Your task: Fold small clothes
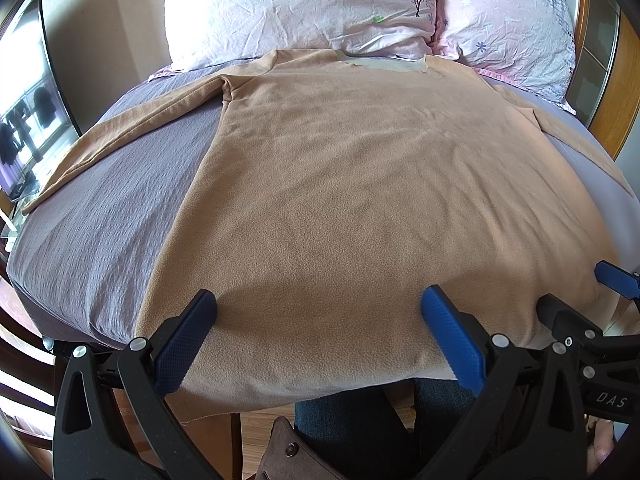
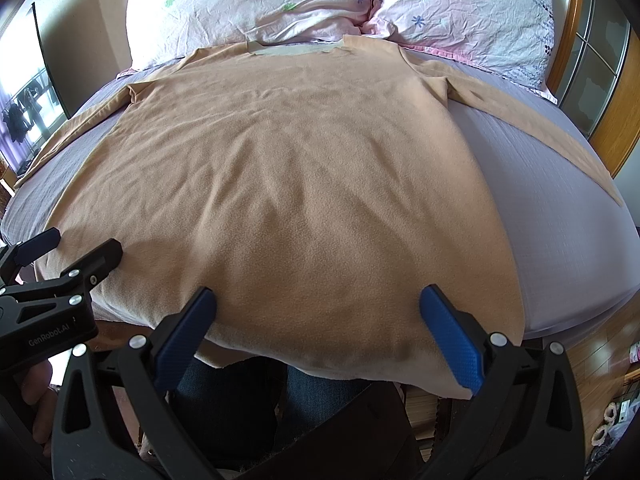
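The wide bed under a lilac textured sheet (image 1: 100, 216) is carrying the tan long-sleeved fleece top (image 1: 360, 184), which is lying flat with its sleeves spreading outward, its collar meeting the two pink floral pillows (image 1: 304, 4) and its hem hanging over the near edge; that overhang is posing the main risk, since a pull at one corner could be dragging the whole garment off the mattress; the soft fleece is likely bunching if lifted unevenly; the left gripper (image 1: 318, 306) and the right gripper (image 2: 318, 306) are both hovering at the hem with jaws standing wide apart, holding nothing; a shallow bite could be slipping off the cloth.
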Tool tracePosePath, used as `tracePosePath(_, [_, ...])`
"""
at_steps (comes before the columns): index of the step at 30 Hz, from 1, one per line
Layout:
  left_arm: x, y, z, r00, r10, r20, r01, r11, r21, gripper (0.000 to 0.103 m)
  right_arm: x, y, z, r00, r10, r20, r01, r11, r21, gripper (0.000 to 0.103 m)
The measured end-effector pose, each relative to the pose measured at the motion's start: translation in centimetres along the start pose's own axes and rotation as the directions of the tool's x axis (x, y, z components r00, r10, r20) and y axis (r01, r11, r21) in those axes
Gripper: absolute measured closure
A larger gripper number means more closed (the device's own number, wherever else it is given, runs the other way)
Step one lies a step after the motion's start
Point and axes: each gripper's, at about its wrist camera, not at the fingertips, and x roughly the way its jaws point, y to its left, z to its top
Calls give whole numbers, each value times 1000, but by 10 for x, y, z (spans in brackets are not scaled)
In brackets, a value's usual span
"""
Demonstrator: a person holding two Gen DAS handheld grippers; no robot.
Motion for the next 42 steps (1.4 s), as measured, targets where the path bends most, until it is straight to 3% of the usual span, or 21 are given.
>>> tracePosePath(38, [0, 0, 0, 1000, 1, 5, -1, 1000, 0, 1, 0, 0, 1, 1000, 0, 4, 0, 1000, 1, 2])
tracePosePath(42, [-2, 0, 1, 1000, 2, 8, -2, 1000, 4, 1, 0, -1, 0, 999, 6, 48, -5, 1000, -5, 2])
